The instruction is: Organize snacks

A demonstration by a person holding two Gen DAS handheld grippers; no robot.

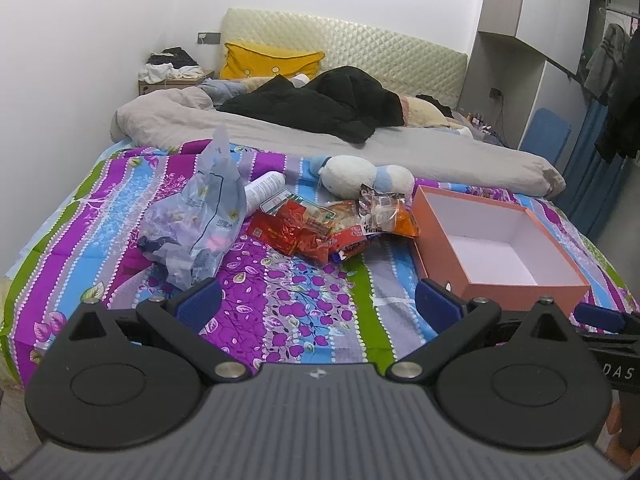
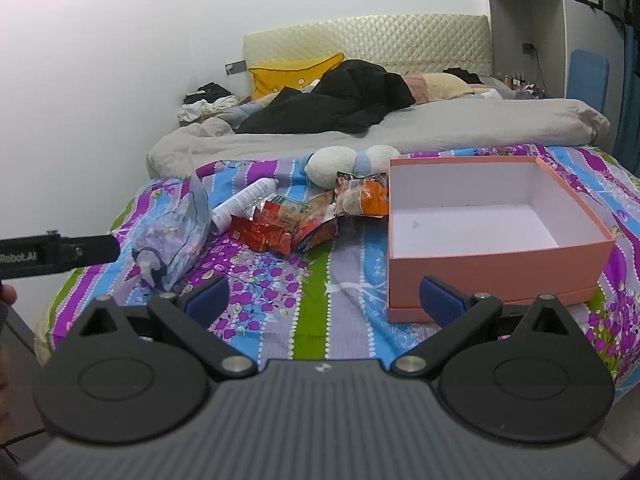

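A: Which step is in hand?

B: The very start, by the look of it. The box (image 2: 496,216) sits with nothing in it, and the snacks (image 1: 320,228) lie in a heap on the quilt (image 1: 304,304), none of them held.

A: And the fingers?

B: Both pairs stand spread wide with nothing between them. The left gripper (image 1: 320,304) hovers low over the quilt; the snacks lie ahead of its fingers, about midway between them, well beyond the tips. The box is just past its right fingertip.

A: The right one?

B: The right gripper (image 2: 324,300) has the box directly ahead of its right finger, very near the tip, and the snacks ahead and toward its left finger. A plastic bag (image 2: 176,232) lies just beyond that left finger (its contents cannot be made out), and a white bottle (image 2: 244,200) lies behind the heap.

A: So the next move?

B: Likely one gripper reaches forward to the heap, straddles a single packet and closes. The packets overlap, so picking a top, near one seems wise, then carrying it over the box wall.
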